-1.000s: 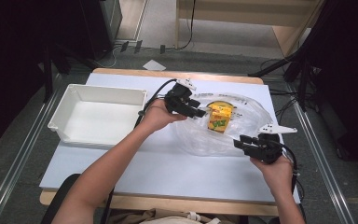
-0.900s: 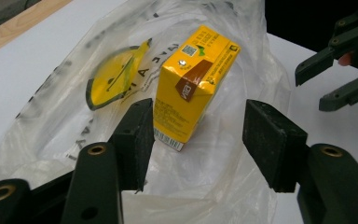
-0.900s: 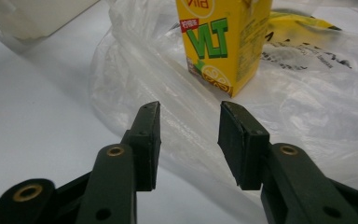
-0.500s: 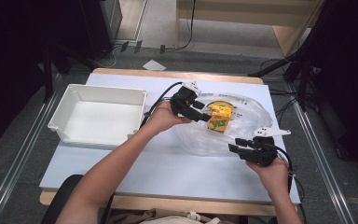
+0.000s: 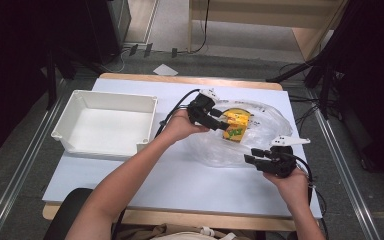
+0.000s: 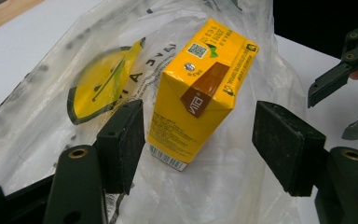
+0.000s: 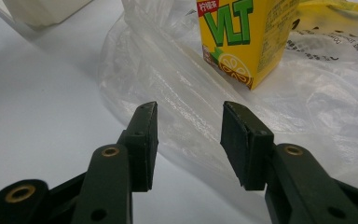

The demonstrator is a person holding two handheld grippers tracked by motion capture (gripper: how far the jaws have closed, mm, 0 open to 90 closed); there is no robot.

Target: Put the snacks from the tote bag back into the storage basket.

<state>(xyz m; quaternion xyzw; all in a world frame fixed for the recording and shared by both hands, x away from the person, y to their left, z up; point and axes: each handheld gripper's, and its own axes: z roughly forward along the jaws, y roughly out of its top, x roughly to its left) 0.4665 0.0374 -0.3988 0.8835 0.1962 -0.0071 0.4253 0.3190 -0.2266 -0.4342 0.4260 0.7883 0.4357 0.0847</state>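
Note:
A yellow drink carton [image 5: 234,125] stands upright on a crumpled clear plastic bag [image 5: 215,150] with a yellow logo. My left gripper [image 5: 225,121] reaches it from the left. Its jaws have just been opening and now stand on either side of the carton [image 6: 200,88] without pressing it. The left gripper [image 6: 198,126] has one pad close to the carton's side and the other well off. My right gripper [image 5: 252,156] hovers low at the bag's near right edge. Its jaws have also just been opening, and the right gripper [image 7: 189,116] holds nothing, with the bag [image 7: 168,93] and carton [image 7: 242,37] ahead.
A white rectangular tray [image 5: 107,97] sits empty at the left of the pale blue table top, a little apart from the bag. Cables trail from both grippers. The table's wooden edge runs along the back. The right gripper [image 6: 340,102] appears beyond the carton in the left gripper view.
The left gripper has slid a little right and down, toward the carton, and its jaws now stand wider around it. The right gripper has barely shifted.

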